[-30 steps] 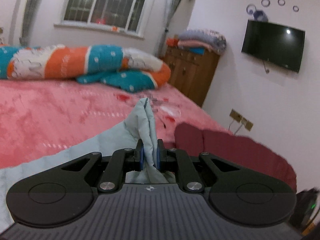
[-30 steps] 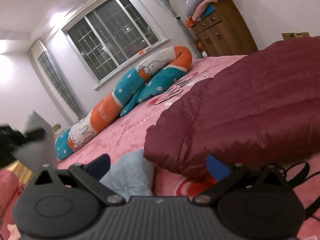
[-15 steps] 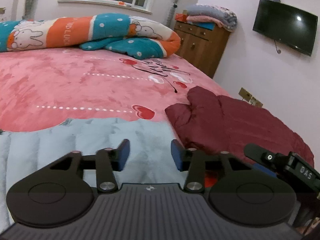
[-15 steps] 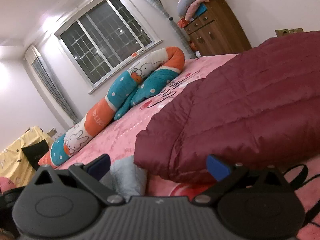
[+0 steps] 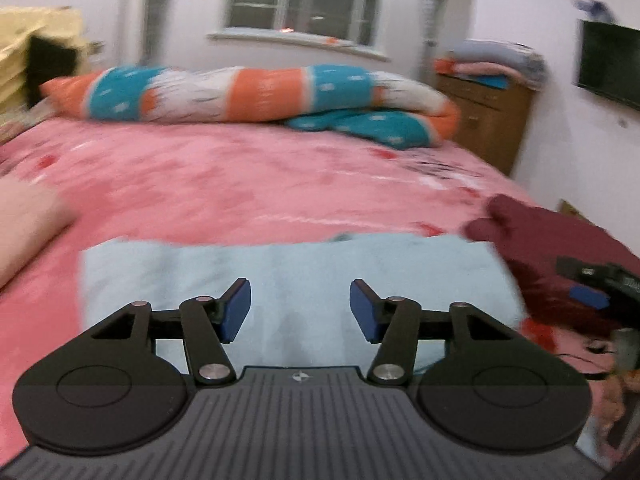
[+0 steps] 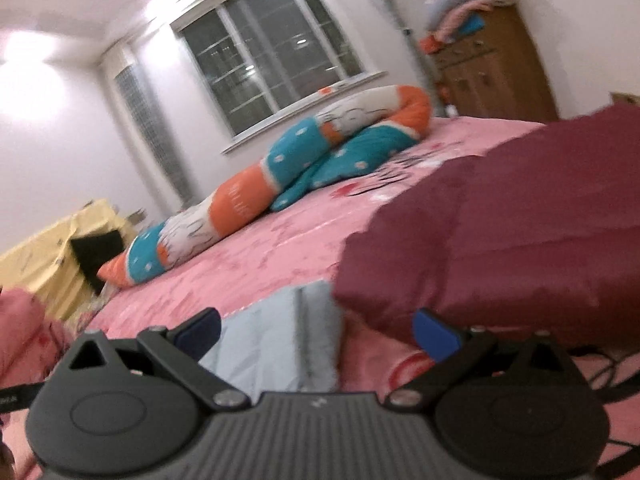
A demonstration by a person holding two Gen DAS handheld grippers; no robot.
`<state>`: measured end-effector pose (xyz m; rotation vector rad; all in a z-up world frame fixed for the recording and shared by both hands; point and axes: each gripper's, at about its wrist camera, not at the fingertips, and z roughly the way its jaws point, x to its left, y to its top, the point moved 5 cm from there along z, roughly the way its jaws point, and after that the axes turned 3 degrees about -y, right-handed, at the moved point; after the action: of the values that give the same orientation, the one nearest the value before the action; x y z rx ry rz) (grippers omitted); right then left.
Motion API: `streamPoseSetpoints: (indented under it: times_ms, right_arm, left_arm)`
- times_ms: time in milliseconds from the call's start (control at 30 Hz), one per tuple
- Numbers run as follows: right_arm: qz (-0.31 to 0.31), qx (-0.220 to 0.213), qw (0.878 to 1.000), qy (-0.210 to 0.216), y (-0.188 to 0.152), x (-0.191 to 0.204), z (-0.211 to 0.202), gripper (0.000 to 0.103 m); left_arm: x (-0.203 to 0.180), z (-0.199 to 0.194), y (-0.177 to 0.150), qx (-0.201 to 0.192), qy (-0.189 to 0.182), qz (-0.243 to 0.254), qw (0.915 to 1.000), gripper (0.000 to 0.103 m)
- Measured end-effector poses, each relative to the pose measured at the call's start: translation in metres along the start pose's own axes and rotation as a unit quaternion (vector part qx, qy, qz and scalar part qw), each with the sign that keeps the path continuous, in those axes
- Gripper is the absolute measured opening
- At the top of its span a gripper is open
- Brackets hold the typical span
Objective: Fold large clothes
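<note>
Home bedroom, pink-covered bed [image 5: 240, 176], long bolster pillow [image 5: 256, 94], wooden dresser [image 6: 496, 76], wall-mounted TV [image 5: 610, 64]

Black left claw [image 5: 300, 306] has blue pads [image 5: 237, 310].

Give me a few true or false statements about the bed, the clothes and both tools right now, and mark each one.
1. The left tool is open and holds nothing. True.
2. The light blue garment hangs in the air. False: it lies flat on the pink bed.
3. The maroon jacket lies on the bed beside the blue garment. True.
4. The right tool grips the maroon jacket. False: it is open and empty.
5. The long pillow is plain white. False: orange, teal and white.
</note>
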<state>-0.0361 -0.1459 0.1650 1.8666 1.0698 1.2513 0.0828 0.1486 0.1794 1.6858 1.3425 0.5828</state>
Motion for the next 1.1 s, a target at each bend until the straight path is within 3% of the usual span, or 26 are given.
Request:
streamPoseSetpoints:
  times_ms: [167, 500, 767, 1100]
  right_arm:
    - [-0.043, 0.023, 0.998, 0.037, -0.010, 0.024, 0.019, 0.102]
    - [-0.114, 0.082, 0.989, 0.054, -0.024, 0.049, 0.075, 0.101]
    - [-0.148, 0.104, 0.983, 0.027, -0.036, 0.049, 0.093, 0.101]
    - [-0.167, 0.125, 0.978, -0.002, -0.047, 0.048, 0.114, 0.101]
  left_arm:
    - [0.038, 0.003, -0.010, 0.010, 0.033, -0.018, 0.9993, 0.061]
    - [0.079, 0.034, -0.020, 0.031, 0.083, -0.035, 0.9955, 0.060]
    - [0.091, 0.049, -0.016, 0.024, 0.121, -0.052, 0.9911, 0.062]
    - [0.089, 0.068, -0.022, 0.014, 0.158, -0.024, 0.9871, 0.065]
